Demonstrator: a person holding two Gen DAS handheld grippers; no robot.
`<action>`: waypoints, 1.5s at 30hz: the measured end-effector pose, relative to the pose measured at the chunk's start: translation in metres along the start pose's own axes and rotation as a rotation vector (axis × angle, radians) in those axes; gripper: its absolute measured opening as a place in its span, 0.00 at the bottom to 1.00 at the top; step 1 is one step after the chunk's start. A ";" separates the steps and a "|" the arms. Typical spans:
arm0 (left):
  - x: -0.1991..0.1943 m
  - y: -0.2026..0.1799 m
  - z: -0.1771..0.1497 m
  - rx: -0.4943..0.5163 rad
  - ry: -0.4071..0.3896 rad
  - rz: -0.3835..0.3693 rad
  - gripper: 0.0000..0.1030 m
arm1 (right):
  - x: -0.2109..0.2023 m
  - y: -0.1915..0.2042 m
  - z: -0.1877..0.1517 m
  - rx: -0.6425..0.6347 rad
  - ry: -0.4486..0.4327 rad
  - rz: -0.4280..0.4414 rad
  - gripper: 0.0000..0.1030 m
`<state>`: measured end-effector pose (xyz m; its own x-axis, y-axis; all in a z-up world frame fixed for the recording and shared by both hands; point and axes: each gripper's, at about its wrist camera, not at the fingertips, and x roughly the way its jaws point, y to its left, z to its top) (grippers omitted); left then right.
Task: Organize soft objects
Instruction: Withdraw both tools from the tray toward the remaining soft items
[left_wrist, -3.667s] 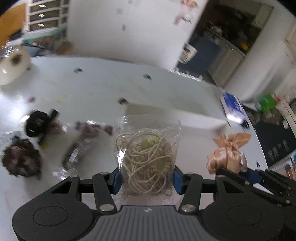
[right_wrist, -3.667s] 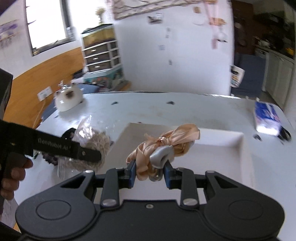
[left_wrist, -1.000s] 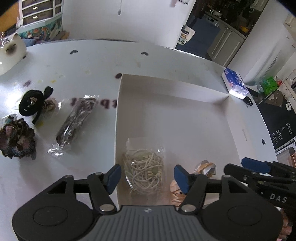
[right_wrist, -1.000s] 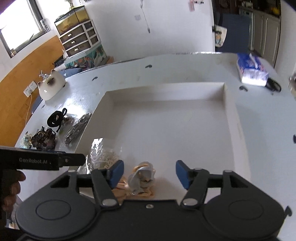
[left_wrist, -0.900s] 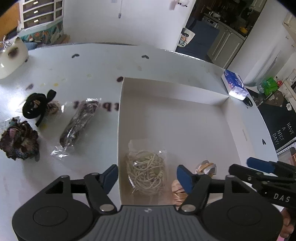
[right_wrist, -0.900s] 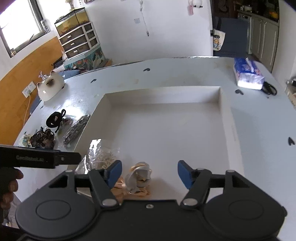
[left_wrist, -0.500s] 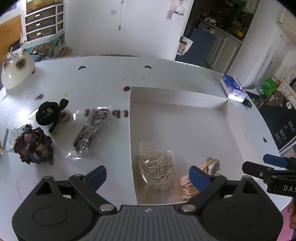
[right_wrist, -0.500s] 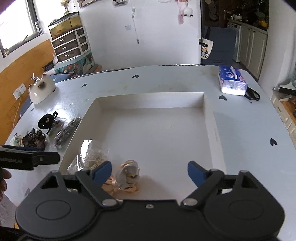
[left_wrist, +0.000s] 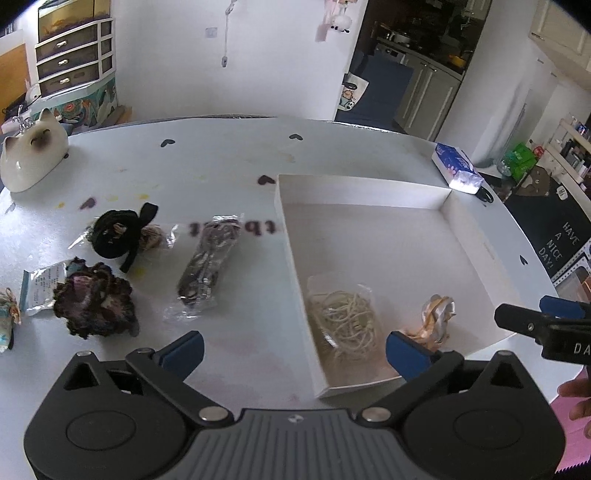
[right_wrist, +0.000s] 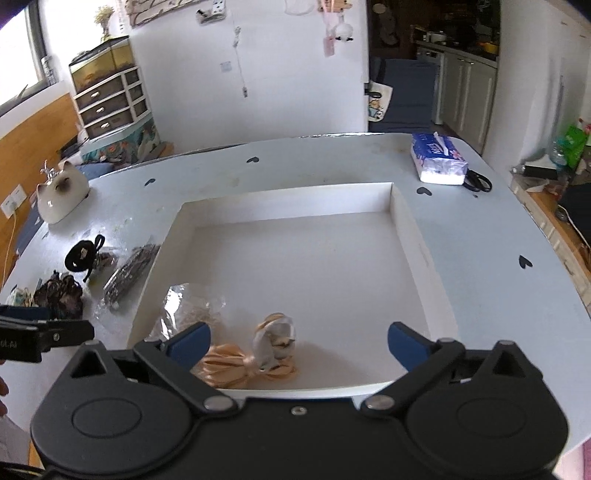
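A white box lies on the table. In its near corner lie a clear bag of cream hair ties and a peach ribbon bow clip. Left of the box on the table lie a bag of dark hair ties, a black scrunchie and a dark purple scrunchie. My left gripper is open and empty above the box's near left edge. My right gripper is open and empty above the box's near edge.
A white cat figurine stands at the far left of the table. A blue tissue pack and black scissors lie at the far right. A small labelled packet lies at the left edge.
Both grippers let go of the cream hair tie bag and the bow clip in the box, opened wide, and pulled up and back from the box.
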<state>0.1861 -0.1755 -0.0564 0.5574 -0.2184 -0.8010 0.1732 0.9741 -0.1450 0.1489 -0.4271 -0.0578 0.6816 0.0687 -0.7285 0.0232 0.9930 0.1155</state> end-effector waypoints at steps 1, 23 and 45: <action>-0.002 0.005 0.000 0.003 -0.002 -0.003 1.00 | -0.001 0.004 -0.001 0.005 -0.002 -0.006 1.00; -0.050 0.152 -0.003 -0.017 -0.062 0.051 1.00 | 0.005 0.148 -0.013 0.020 -0.046 0.005 1.00; -0.058 0.291 -0.005 -0.135 -0.079 0.174 1.00 | 0.039 0.276 0.007 -0.038 -0.100 0.103 1.00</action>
<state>0.2001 0.1211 -0.0557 0.6324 -0.0452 -0.7733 -0.0383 0.9952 -0.0896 0.1870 -0.1508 -0.0494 0.7482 0.1630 -0.6432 -0.0774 0.9842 0.1594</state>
